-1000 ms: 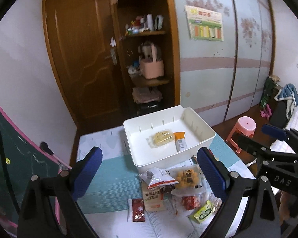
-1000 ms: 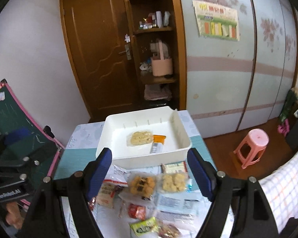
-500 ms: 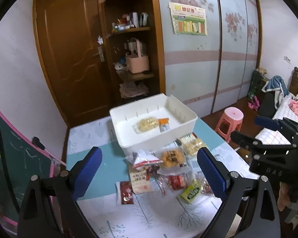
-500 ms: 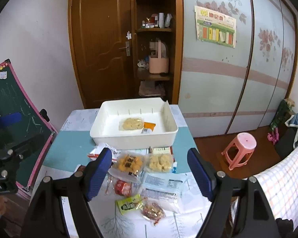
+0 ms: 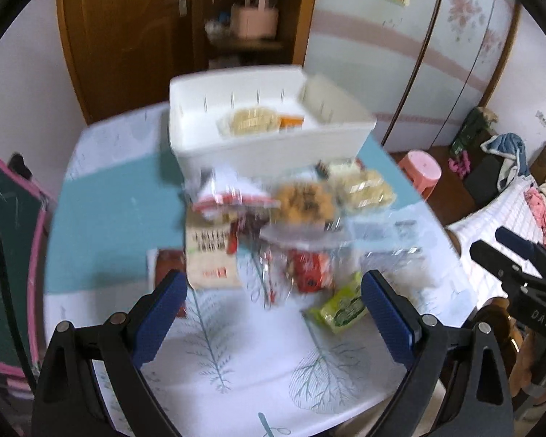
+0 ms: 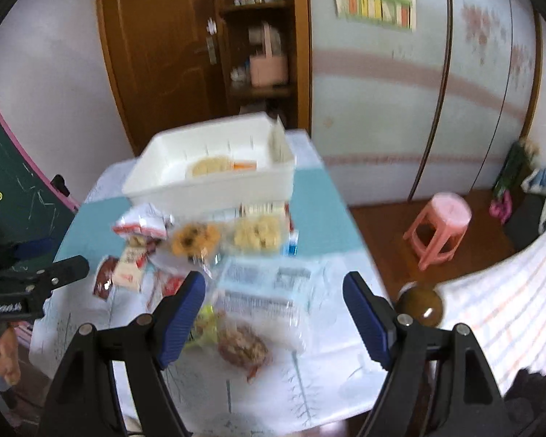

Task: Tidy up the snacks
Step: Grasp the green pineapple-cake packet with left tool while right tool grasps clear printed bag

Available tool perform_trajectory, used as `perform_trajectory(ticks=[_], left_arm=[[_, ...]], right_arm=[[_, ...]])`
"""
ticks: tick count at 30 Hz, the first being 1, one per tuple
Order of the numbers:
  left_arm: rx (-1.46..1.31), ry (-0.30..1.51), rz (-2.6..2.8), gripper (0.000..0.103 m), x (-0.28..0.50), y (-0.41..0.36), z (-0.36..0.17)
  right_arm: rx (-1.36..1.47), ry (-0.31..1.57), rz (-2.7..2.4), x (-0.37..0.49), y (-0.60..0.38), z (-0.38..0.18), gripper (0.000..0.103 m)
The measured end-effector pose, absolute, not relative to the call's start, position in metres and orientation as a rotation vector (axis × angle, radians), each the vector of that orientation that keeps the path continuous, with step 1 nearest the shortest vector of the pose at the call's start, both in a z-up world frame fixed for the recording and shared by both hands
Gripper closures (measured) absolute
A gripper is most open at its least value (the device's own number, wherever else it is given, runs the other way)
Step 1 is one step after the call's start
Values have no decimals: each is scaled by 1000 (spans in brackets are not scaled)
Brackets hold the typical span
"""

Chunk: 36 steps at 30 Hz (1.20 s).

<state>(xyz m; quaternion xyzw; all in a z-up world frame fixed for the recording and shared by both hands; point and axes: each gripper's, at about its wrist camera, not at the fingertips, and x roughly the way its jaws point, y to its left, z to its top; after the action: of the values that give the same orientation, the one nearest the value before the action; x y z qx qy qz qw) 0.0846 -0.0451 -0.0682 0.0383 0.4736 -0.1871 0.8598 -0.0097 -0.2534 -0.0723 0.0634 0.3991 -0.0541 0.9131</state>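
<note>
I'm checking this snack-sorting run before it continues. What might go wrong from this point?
The snack packets lie overlapping in a tight pile just in front of the white bin, so an open left gripper may pinch two at once or drag neighbours. The green packet and the brown one sit toward the table's near edge; a nudge might push them off. Both views are motion-blurred, so aim may suffer.

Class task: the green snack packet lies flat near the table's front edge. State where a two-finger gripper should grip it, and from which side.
Judgement: grip the green packet across its narrow width, descending from above; it lies flat and thin, with neighbours crowding its far side.
</note>
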Motion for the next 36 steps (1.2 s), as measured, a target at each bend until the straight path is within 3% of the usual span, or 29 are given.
perform_trajectory(ticks=[6,12,18,27,29,30,32,34,36], left_arm=[[210,1048,-442,7,74,-76,-117],[369,1019,-532,7,62,-122,-142],[445,1076,-593,27,67,-146,-168],[423,1124,-604,27,82,-150,-182],[415,1124,-626,41,81,-151,-182],[407,1127,-639,46,81,-151,-181],[415,1109,-654,67,81,-151,-179],[415,1098,-639,67,78,-150,-178],[410,1095,-624,67,76,-148,-177]], right_arm=[[164,957,-113,-4,-264,-134,24],[290,984,-71,11,-286,-151,24],[388,1018,-24,34,-303,-169,24],[412,1033,45,61,-297,-184,23],[366,1034,41,65,-289,-185,24],[328,1032,35,65,-285,-185,27],[315,1007,47,61,-282,-182,41],[360,980,66,56,-288,-178,75],[398,965,79,51,-293,-174,84]])
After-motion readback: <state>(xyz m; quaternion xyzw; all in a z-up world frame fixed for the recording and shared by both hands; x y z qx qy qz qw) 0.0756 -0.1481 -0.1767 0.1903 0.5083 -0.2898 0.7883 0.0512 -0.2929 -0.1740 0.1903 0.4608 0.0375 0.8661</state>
